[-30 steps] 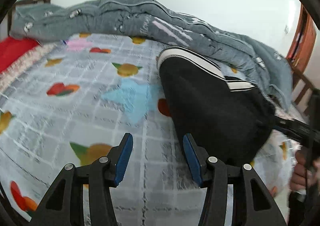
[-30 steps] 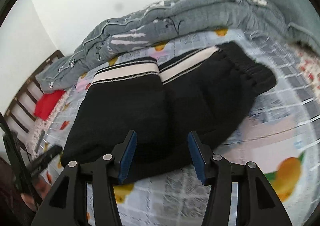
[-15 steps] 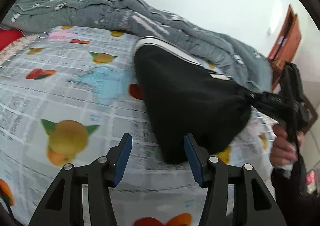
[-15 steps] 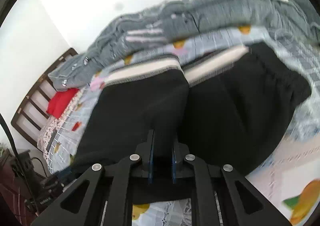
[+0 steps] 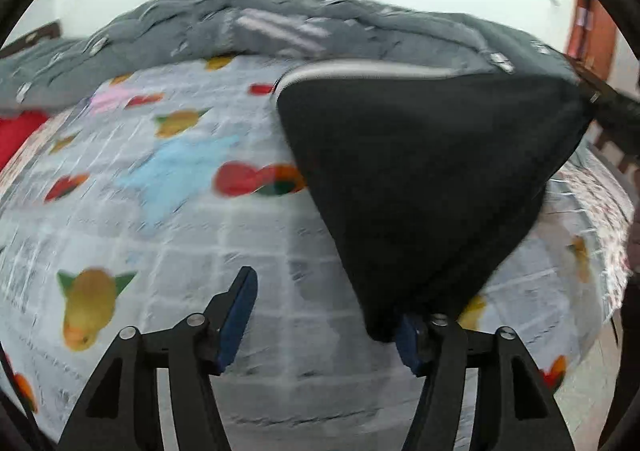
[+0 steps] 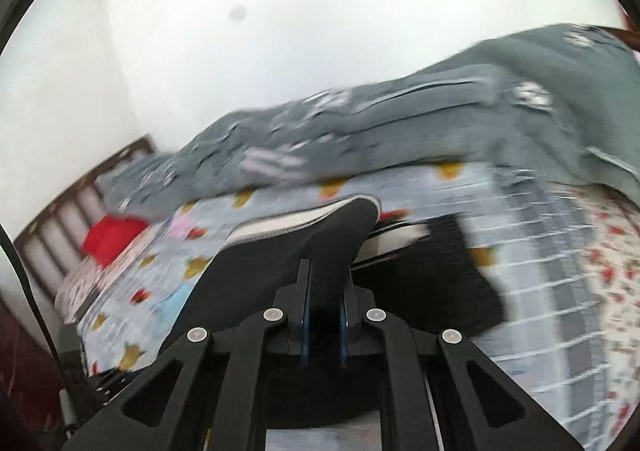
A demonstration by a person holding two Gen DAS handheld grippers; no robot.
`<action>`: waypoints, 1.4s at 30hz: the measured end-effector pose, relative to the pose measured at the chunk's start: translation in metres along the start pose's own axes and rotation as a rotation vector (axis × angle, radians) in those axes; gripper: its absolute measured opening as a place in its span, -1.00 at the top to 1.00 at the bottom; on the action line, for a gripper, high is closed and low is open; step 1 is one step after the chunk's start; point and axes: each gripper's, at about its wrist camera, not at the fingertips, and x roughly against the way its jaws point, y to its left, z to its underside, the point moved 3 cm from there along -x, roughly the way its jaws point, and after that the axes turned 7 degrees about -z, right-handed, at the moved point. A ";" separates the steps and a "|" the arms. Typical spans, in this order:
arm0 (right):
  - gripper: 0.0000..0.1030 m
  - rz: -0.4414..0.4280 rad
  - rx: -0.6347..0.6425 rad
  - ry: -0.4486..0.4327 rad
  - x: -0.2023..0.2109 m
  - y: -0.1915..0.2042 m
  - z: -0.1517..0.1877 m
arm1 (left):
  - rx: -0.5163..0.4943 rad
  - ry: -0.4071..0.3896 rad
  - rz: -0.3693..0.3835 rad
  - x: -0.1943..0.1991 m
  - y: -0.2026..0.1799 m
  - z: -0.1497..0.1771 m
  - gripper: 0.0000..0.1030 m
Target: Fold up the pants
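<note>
Under both of my claws spreads the bed [image 5: 168, 219], its fruit-print sheet bare on my left side, with a grey quilt [image 5: 280, 31] bunched along the far edge and a red cloth [image 6: 114, 237] near the slatted headboard. The black pants [image 5: 420, 171], white-striped at the waistband, sit toward my right, one part raised off the sheet into a taut tent, the rest lying flat beneath. My right claw [image 6: 323, 325] is pressed together, pinching a bunch of that black fabric. My left claw [image 5: 324, 321] is spread wide with nothing between its fingers; the hanging corner covers its right finger. I judge the fold is underway, not yet laid down or smoothed.
</note>
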 end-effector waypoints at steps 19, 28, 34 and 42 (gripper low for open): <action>0.64 0.281 0.035 0.100 -0.006 -0.061 0.041 | -0.023 -0.060 0.190 0.021 -0.011 0.006 -0.31; 0.59 0.292 0.102 0.057 -0.005 -0.042 0.020 | 0.011 -0.137 0.252 0.032 -0.017 -0.032 -0.35; 0.50 0.338 0.123 0.172 -0.036 -0.057 0.055 | -0.025 -0.005 0.149 -0.009 -0.035 -0.031 -0.28; 0.42 0.309 0.171 0.195 -0.028 -0.052 0.047 | 0.005 0.048 0.270 -0.027 -0.028 -0.015 -0.27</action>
